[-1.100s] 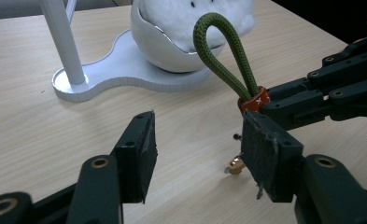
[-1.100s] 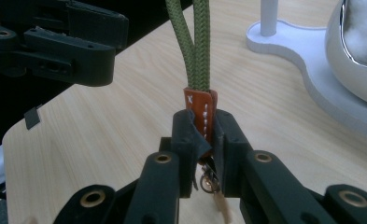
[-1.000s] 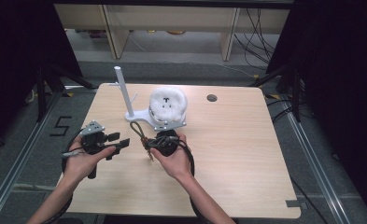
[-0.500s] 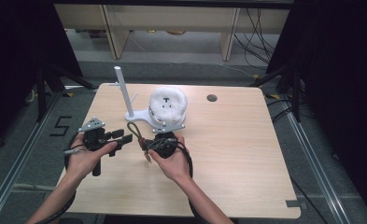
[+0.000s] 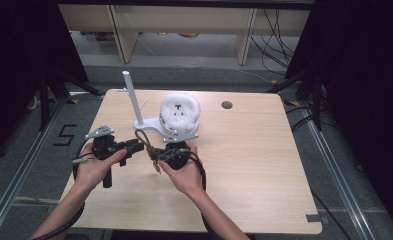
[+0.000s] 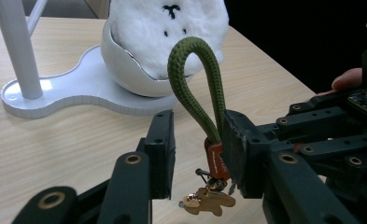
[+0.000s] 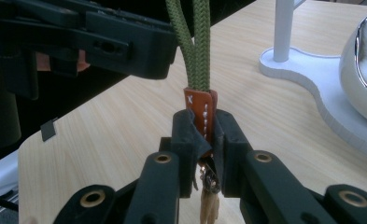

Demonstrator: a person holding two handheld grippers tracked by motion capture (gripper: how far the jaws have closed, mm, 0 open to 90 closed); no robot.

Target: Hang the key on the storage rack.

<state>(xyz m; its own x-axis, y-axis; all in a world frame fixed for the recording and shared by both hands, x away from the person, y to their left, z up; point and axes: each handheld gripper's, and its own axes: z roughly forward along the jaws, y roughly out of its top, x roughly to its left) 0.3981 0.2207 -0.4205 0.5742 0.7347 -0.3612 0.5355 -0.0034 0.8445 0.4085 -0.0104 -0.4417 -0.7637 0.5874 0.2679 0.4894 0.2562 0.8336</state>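
Keychain (image 7: 200, 109) light, cord loop (image 6: 195, 79) floppy; my right gripper (image 7: 202, 154) pinches the stiff leather tab, best hold. Left gripper (image 6: 197, 154) spread around the loop.

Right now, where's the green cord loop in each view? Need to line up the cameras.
High view: the green cord loop sits left of centre, between the two grippers, in front of the white stand.
Left gripper view: centre, arching up between the black jaws.
Right gripper view: top centre, rising from the orange tab clamped by the jaws.
Shared landmark: the white stand, with its post.
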